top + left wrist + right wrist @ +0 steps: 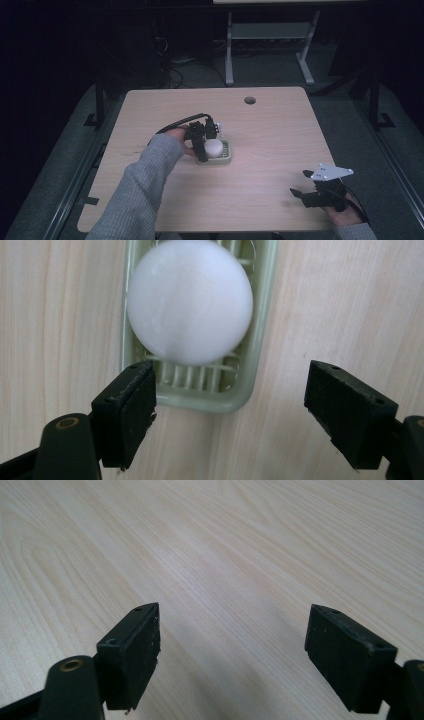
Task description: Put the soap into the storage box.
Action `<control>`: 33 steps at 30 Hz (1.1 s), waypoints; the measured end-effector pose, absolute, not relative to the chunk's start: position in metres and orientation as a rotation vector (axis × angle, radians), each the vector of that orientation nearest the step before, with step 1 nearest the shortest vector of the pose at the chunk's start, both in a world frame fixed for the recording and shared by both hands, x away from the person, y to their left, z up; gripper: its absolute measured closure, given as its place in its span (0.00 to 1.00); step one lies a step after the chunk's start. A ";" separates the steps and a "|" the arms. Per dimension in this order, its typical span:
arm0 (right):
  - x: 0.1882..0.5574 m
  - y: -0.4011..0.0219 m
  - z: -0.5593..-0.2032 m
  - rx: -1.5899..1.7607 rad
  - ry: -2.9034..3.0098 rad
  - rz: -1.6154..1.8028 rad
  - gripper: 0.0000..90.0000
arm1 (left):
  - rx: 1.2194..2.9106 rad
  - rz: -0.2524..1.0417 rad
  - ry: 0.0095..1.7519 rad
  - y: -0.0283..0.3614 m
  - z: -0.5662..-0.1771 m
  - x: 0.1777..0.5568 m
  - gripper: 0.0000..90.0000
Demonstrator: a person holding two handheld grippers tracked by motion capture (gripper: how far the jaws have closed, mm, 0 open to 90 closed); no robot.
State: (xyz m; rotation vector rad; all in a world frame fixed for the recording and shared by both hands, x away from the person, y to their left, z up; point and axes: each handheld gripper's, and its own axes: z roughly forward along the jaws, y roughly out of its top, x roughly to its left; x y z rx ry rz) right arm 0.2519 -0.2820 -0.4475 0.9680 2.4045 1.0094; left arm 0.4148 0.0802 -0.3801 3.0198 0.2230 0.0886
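Note:
A round white soap [214, 148] [190, 300] lies in a pale green slatted soap dish [227, 158] [247, 360] near the middle of the wooden table [260, 130]. My left gripper [204, 145] [230, 405] hovers right over the dish, open, jaws spread wide with nothing between them; the soap sits just beyond the tips. My right gripper [300, 184] [232, 650] rests low at the table's front right, open and empty, over bare wood [210, 555].
A round cable hole [249, 100] sits near the table's far edge. Beyond the table stand a white desk frame [270, 35] and cables on a dark floor. Bare wood lies between the dish and my right gripper.

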 end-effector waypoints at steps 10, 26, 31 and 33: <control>0.252 -0.281 -0.447 0.961 2.406 0.996 0.24 | 2.982 0.108 0.220 0.090 -0.378 0.400 0.23; 0.252 -0.279 -0.448 0.960 2.405 0.990 0.24 | 2.960 0.102 0.229 0.103 -0.383 0.377 0.23; 0.252 -0.279 -0.448 0.962 2.405 0.992 0.24 | 2.957 0.112 0.232 0.109 -0.384 0.369 0.23; 0.252 -0.279 -0.448 0.961 2.404 0.992 0.24 | 2.963 0.126 0.229 0.110 -0.384 0.366 0.23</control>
